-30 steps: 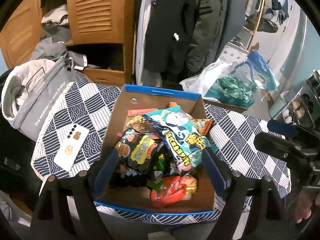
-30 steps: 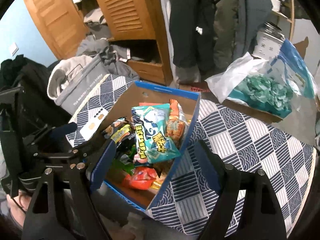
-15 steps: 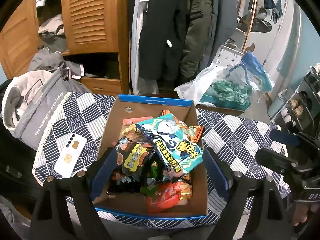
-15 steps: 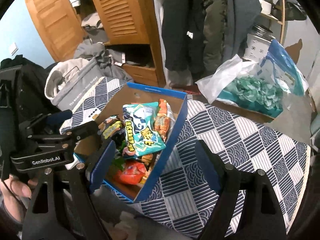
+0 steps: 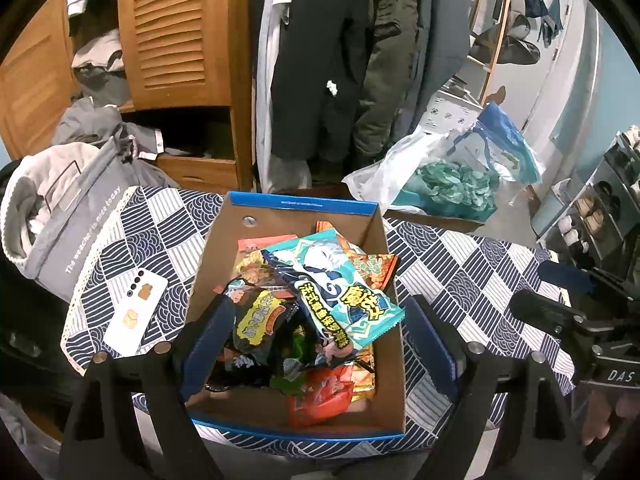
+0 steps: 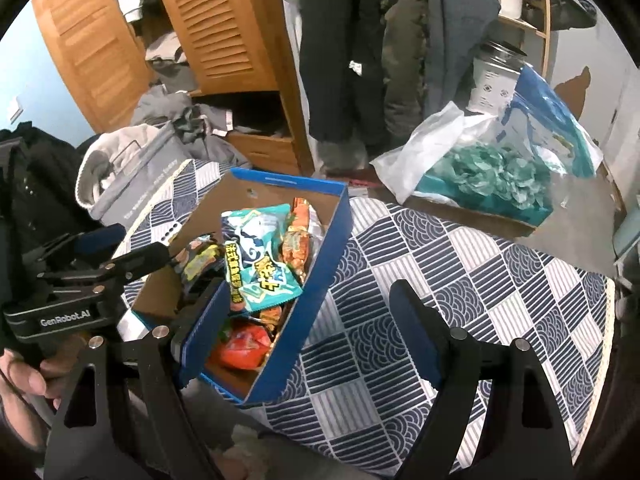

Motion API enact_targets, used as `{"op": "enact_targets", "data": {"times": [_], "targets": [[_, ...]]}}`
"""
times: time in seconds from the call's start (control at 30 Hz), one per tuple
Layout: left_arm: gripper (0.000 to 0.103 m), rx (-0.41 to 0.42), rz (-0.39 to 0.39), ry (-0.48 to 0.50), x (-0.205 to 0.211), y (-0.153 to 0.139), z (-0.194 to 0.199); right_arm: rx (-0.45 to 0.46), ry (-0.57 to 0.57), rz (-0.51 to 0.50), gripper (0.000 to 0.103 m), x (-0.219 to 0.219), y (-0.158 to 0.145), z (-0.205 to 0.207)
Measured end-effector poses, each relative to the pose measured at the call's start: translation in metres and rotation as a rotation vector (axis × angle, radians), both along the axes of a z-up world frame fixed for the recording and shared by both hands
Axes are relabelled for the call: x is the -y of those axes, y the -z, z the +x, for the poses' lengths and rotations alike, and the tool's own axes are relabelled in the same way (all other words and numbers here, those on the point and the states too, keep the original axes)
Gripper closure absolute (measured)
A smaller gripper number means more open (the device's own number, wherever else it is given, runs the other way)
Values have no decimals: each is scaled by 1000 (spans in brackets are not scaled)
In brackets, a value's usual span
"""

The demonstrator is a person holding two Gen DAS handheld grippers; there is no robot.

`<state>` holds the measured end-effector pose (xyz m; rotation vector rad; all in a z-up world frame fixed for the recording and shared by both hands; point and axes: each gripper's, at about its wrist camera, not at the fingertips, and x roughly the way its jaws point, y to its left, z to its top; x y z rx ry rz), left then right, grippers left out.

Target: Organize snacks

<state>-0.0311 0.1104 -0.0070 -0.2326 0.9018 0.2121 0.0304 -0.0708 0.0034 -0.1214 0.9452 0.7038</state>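
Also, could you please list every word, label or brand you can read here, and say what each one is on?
"The weather is nice today": on the grey bag.
"GenRobot.AI": on the left tongs, seen from the right wrist.
"DAS": cut off, on the right tongs, seen from the left wrist.
Teal snack packet: large Chinese characters, too blurred to read.
Blue box rim: print too small.

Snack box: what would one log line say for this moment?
left hand-held gripper: open above snack box | right hand-held gripper: open, empty | teal packet: topmost
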Motion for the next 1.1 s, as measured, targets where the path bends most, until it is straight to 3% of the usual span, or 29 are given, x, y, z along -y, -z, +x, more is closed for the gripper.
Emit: {"op": "enact_targets", "data": {"times": [1.1], "targets": [[15, 1, 15, 16, 6, -3, -1, -1, 5, -2, 21, 5, 1, 2]]}}
